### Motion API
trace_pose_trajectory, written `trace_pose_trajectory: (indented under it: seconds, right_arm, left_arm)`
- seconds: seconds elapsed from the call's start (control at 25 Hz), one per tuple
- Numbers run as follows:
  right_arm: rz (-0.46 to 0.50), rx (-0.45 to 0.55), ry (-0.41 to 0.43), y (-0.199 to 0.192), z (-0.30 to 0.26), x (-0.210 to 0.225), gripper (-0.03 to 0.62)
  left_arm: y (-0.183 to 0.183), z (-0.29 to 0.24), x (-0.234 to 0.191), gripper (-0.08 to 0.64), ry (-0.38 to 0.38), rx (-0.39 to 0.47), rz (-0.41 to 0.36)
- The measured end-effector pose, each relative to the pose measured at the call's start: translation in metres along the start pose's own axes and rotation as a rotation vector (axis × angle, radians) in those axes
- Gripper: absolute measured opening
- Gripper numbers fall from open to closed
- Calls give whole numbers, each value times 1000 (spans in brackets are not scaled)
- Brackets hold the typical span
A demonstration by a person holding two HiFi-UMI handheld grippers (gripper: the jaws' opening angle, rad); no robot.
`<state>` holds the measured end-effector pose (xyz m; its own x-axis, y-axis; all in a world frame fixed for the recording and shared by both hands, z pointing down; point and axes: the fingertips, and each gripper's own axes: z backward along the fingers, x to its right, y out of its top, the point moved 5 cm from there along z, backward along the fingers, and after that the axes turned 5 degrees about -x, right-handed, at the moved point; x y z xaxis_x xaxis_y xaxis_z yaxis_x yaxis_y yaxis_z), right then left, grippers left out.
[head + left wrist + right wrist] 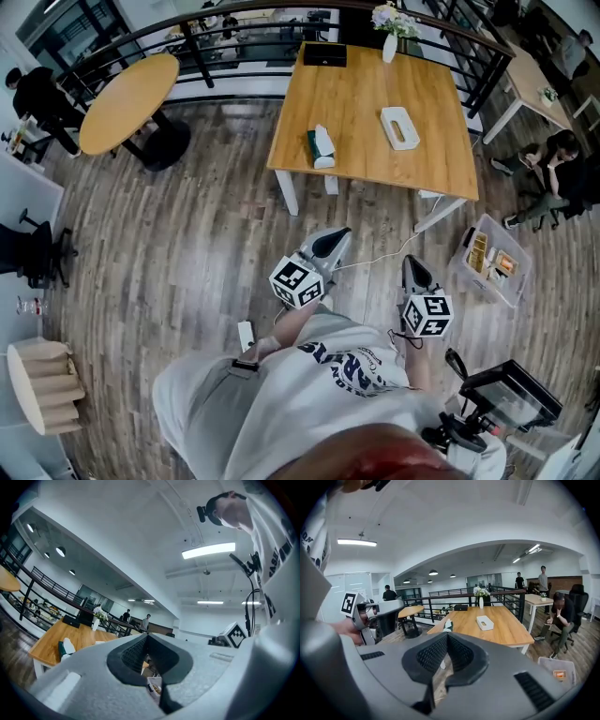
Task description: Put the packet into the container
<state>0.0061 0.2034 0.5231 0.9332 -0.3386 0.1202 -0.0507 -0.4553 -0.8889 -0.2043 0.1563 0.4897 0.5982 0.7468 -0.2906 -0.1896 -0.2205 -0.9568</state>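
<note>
Left tongs [337,234] and right tongs [410,261] (both empty) are closed, facing the table [366,94].

A white T-shirt [262,403] is worn (dark lettering).

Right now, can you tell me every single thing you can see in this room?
big table: one, light wood, ahead of the person
packet: one, green and white, on the big table's left side
container: one, white, on the big table, right of the packet
vase: one, white with flowers, at the big table's far edge
black box: one, black, left of the vase
round table: one, light wood, far left
clear bin: one, see-through, on the floor at right
floor: brown planks
seated people: two clearly seen, dark clothes, far left and far right
left gripper: one, grey, fingers together, empty
right gripper: one, grey, fingers together, empty
</note>
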Motion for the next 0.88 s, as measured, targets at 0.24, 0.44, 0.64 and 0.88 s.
trace_pose_trajectory:
  seconds: [0.24,0.44,0.64,0.88]
  right_arm:
    - [-19,-46,-47,-13,-10,3,8]
    - [-29,-59,-58,-6,-25,-2,8]
    - [-3,-60,-40,2,-36,-12,8]
    - [-13,-44,-68,4,-40,-7,8]
  left_arm:
    - [-21,1,-28,5,3,7,46]
    - [-17,5,-55,5,16,9,55]
    - [-9,3,-73,5,8,12,34]
    - [-8,3,-81,5,8,22,27]
